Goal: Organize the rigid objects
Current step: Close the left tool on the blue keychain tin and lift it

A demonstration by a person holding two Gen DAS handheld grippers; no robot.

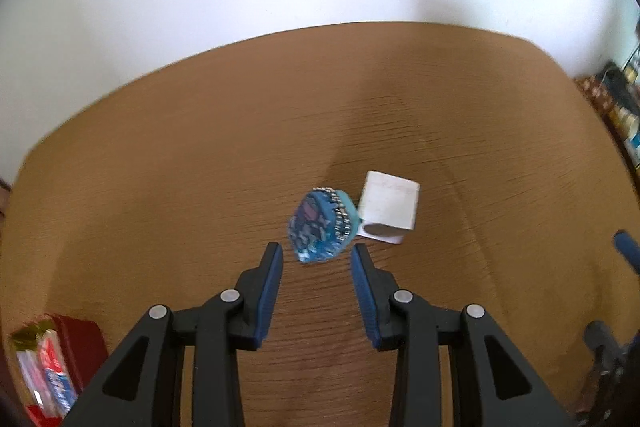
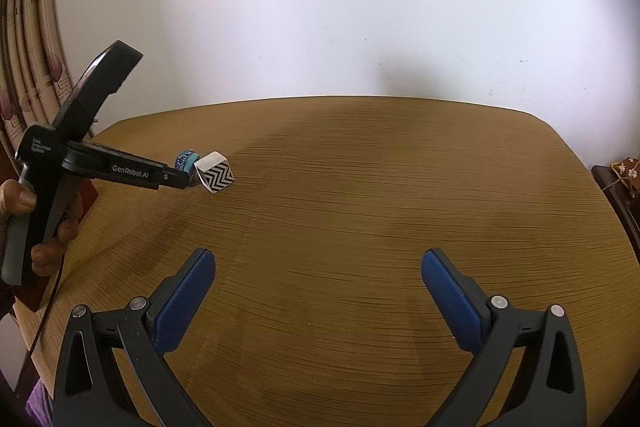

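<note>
Left tongs [image 1: 317, 253] open (nothing between them) near the blue roll [image 1: 320, 225]; right tongs [image 2: 318, 263] wide open.

Left wrist view looks steeply down, close on the blue roll [image 1: 320, 225]; right views it from afar.

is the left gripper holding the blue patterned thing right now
No: the left gripper stands open with its pads short of the blue patterned object, which lies on the table beside the white cube.
</note>
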